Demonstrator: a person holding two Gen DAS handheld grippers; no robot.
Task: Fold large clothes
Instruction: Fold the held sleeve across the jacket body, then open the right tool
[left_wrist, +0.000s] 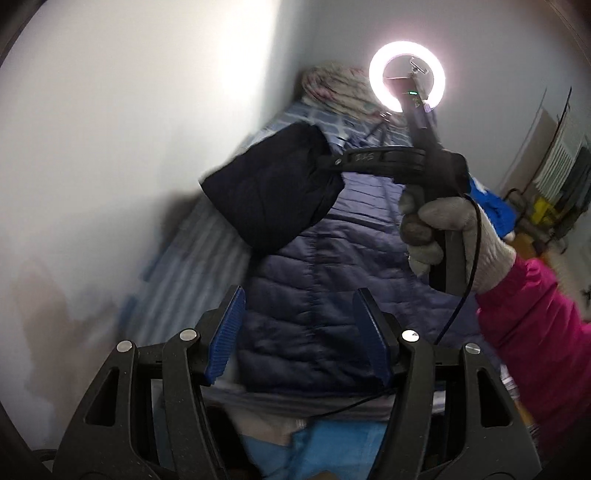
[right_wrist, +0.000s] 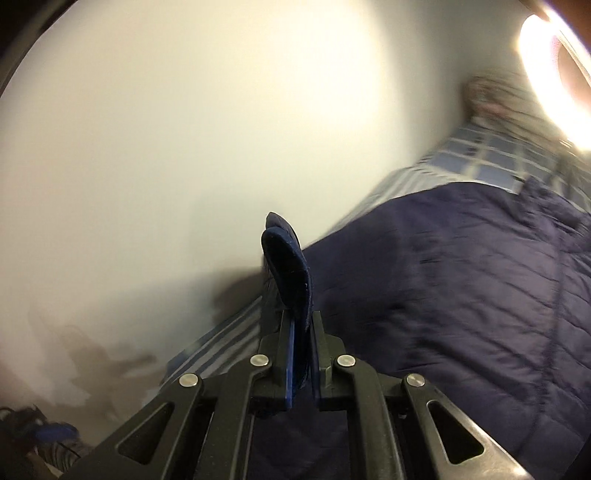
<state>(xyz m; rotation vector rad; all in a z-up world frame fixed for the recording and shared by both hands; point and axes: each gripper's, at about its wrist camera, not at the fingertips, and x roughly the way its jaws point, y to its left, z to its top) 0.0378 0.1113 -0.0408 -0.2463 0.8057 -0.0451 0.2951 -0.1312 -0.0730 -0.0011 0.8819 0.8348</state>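
A navy quilted puffer jacket (left_wrist: 314, 295) lies on a bed with a blue striped sheet (left_wrist: 192, 258). My left gripper (left_wrist: 299, 332) is open and empty, hovering over the jacket's near part. My right gripper (right_wrist: 301, 325) is shut on the dark sleeve (right_wrist: 288, 266) of the jacket and holds it lifted. In the left wrist view the right gripper (left_wrist: 325, 162) shows held by a gloved hand (left_wrist: 450, 236), with the sleeve (left_wrist: 266, 192) hanging from it above the jacket body (right_wrist: 461, 280).
A white wall (left_wrist: 129, 129) runs along the bed's left side. A lit ring light (left_wrist: 406, 81) and a patterned pillow (left_wrist: 332, 92) are at the far end. A blue cloth (left_wrist: 495, 206) and clutter lie at the right. A black cable (left_wrist: 469, 277) hangs from the right gripper.
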